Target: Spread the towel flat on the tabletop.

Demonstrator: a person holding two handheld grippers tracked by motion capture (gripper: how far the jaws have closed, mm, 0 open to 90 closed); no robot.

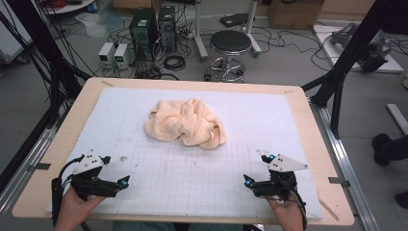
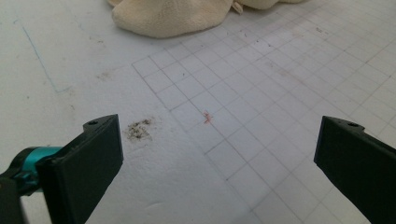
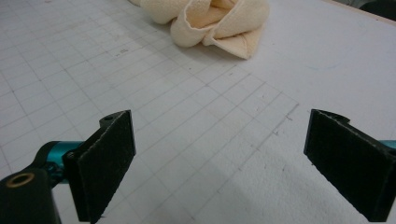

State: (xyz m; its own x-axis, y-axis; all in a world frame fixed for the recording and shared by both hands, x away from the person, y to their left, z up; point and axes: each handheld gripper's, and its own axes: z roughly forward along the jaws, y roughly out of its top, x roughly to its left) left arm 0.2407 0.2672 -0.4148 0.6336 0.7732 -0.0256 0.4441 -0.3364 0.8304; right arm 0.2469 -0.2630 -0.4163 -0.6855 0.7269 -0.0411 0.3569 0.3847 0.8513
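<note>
One cream towel (image 1: 185,123) lies crumpled in a loose heap on the white gridded mat (image 1: 192,178) that covers the desk (image 1: 62,144), a little toward twelve o'clock from the mat's middle. Bunched like that, it has no flat edge showing, so it looks set out as the thing to be worked on, probably spread or folded.

Two grippers wait at the near edge, each in one hand. The left gripper (image 1: 126,182) sits at about seven o'clock from the towel, the right gripper (image 1: 257,168) at about five o'clock, both well apart from the cloth and aimed inward at it. That mirrored stance suits a two-handed reach for the heap.

Both pairs of jaws are spread wide with nothing between them; the gripper views show bare mat in each gap and the towel (image 2: 173,16) (image 3: 210,21) beyond.

Count: one towel, one mat, two grippers, two hands.
</note>
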